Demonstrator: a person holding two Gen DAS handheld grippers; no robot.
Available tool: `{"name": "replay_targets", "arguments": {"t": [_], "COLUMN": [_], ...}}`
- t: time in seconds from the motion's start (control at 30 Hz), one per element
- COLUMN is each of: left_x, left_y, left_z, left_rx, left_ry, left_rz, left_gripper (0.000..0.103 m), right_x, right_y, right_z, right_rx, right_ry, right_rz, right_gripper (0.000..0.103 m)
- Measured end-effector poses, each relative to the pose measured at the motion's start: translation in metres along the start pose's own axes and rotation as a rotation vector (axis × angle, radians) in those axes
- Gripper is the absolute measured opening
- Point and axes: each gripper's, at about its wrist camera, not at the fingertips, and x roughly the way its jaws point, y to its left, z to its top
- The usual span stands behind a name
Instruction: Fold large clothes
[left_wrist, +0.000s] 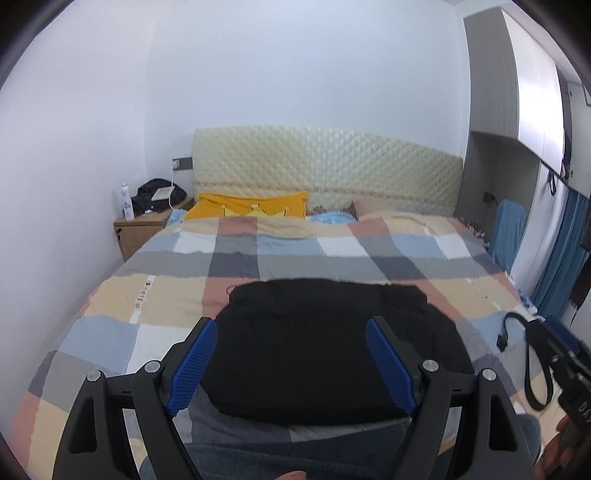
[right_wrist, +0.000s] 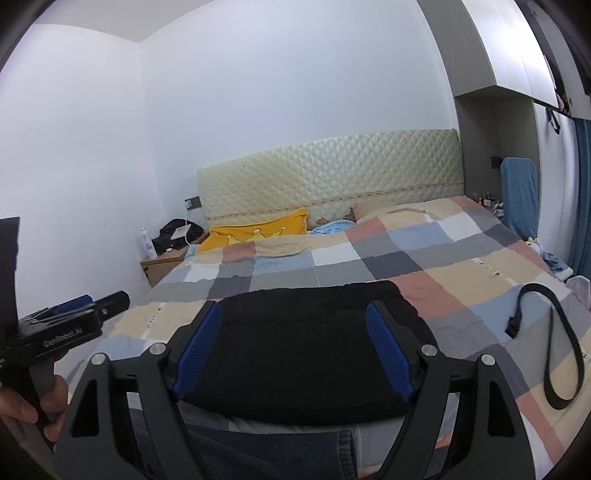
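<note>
A black garment (left_wrist: 325, 343) lies folded into a flat rectangle near the front edge of the bed; it also shows in the right wrist view (right_wrist: 306, 347). My left gripper (left_wrist: 291, 365) is open and empty, held above the garment's near part. My right gripper (right_wrist: 295, 354) is open and empty too, hovering over the same garment. The left gripper shows from the side in the right wrist view (right_wrist: 85, 317), at the left. Part of the right gripper's body (left_wrist: 569, 373) shows at the right of the left wrist view.
A plaid bedspread (left_wrist: 177, 295) covers the bed. A black belt (right_wrist: 557, 347) lies on it right of the garment. A yellow pillow (left_wrist: 247, 206) sits by the quilted headboard (left_wrist: 332, 166). A wooden nightstand (left_wrist: 144, 225) stands at the left, a wardrobe (left_wrist: 532, 110) at the right.
</note>
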Motion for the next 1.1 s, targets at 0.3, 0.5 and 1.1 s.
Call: {"name": "replay_targets", "arguments": {"t": [0.3,0.5,1.1], "left_x": [0.021,0.03,0.031], "left_y": [-0.004,-0.004,0.002], "left_z": [-0.026,-0.039,-0.043], "left_rx": [0.021,0.022,0.0], "left_ry": [0.087,0.121,0.117], "left_rz": [0.04,0.04,0.041], "left_gripper": [0.083,0.083,0.083], "right_x": [0.003,0.012,0.025], "right_y": [-0.011,-0.008,-0.015], "right_z": [-0.022,-0.027,-0.036], "right_rx": [0.009,-0.019,-0.023], "right_ry": [0.057,0.085,0.122], "right_rz": [-0.06,-0.041,-0.064], "right_gripper": [0.089,0.103,0.103]}}
